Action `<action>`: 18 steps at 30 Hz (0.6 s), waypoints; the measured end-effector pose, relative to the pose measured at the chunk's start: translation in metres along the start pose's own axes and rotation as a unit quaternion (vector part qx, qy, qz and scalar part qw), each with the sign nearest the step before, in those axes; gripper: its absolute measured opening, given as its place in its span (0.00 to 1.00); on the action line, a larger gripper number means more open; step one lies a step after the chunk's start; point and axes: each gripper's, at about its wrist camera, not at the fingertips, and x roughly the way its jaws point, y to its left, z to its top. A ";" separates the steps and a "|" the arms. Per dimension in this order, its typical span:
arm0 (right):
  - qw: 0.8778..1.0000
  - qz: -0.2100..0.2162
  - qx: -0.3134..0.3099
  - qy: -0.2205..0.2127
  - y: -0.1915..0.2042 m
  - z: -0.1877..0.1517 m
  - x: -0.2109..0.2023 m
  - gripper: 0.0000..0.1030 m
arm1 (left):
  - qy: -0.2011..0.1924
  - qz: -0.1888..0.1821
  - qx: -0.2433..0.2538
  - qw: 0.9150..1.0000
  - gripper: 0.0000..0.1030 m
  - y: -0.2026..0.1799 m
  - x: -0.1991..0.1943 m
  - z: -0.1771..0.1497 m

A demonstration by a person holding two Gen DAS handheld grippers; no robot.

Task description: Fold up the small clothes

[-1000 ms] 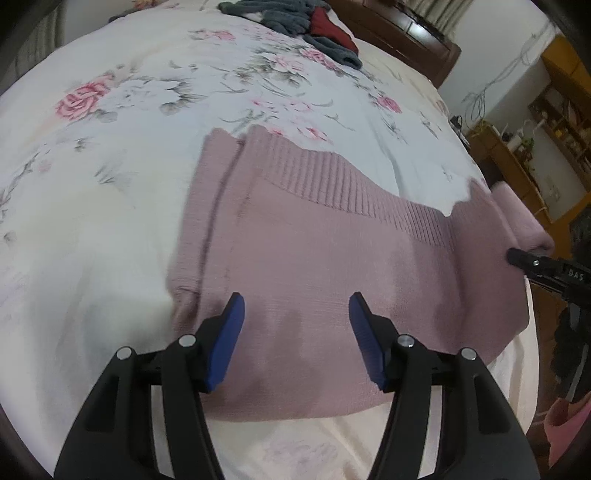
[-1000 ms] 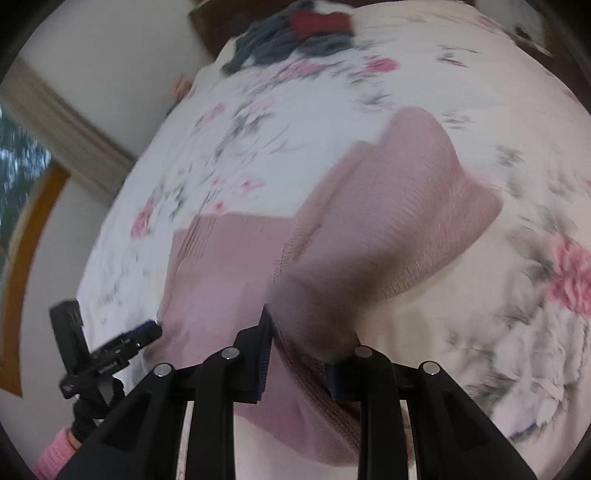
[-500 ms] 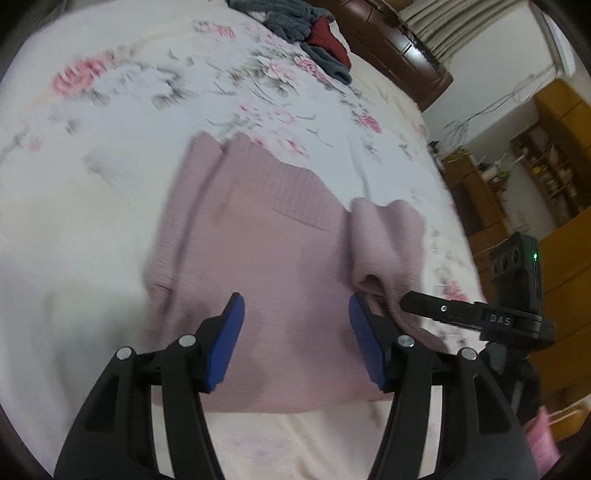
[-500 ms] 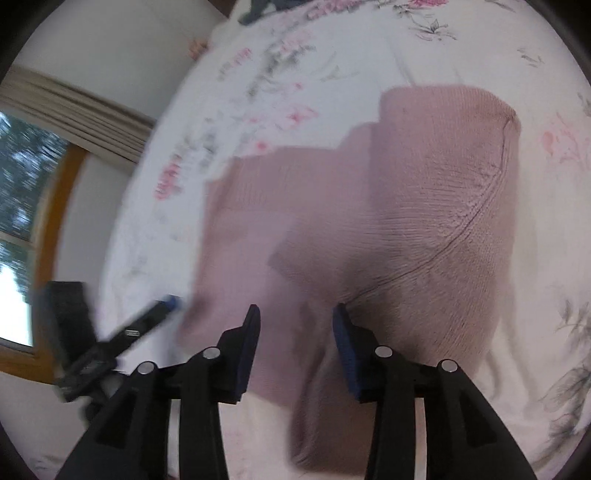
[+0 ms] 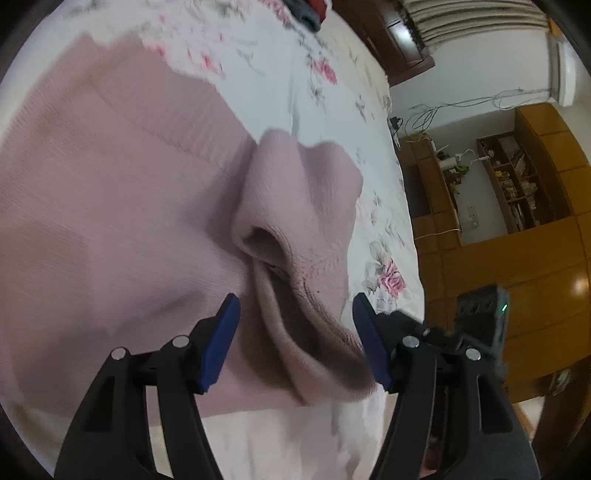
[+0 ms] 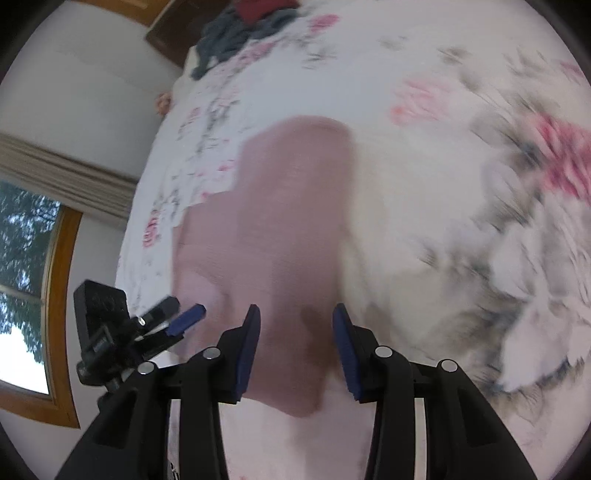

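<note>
A dusty pink knit sweater [image 5: 122, 206] lies on a floral bedsheet [image 5: 325, 96]. Its right sleeve [image 5: 306, 206] is folded over onto the body and bunched, with the cuff opening facing me. My left gripper [image 5: 295, 339] is open just above the bunched cuff, its blue pads on either side of the folds, not touching. In the right wrist view the sweater [image 6: 288, 229] is blurred; my right gripper [image 6: 295, 343] hovers open over its near edge with nothing between the pads. The left gripper [image 6: 162, 325] shows at lower left there.
A heap of grey and red clothes [image 6: 240, 33] lies at the far end of the bed by a dark wooden headboard [image 5: 388, 33]. Wooden cabinets and shelves [image 5: 517, 184] stand beyond the bed's right edge. A window [image 6: 26, 288] is on the left wall.
My right gripper opened and let go of the sleeve, which now lies folded across the sweater's body. My left gripper moved right and closer to the bunched cuff. Both views are blurred by motion.
</note>
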 end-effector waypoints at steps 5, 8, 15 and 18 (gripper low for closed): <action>1.000 0.005 0.022 0.008 -0.030 -0.016 0.004 0.41 | 0.006 -0.008 -0.021 1.000 0.60 -0.001 0.025 0.007; 0.999 0.006 0.029 0.012 -0.038 -0.020 0.010 0.41 | 0.012 -0.009 -0.035 0.999 0.60 -0.001 0.040 0.012; 0.999 0.004 0.033 0.015 -0.041 -0.024 0.016 0.41 | 0.004 0.006 -0.044 0.999 0.27 -0.007 0.050 0.016; 0.999 0.000 0.034 0.016 -0.043 -0.026 0.014 0.41 | -0.023 0.007 -0.013 1.000 0.22 -0.022 0.036 0.013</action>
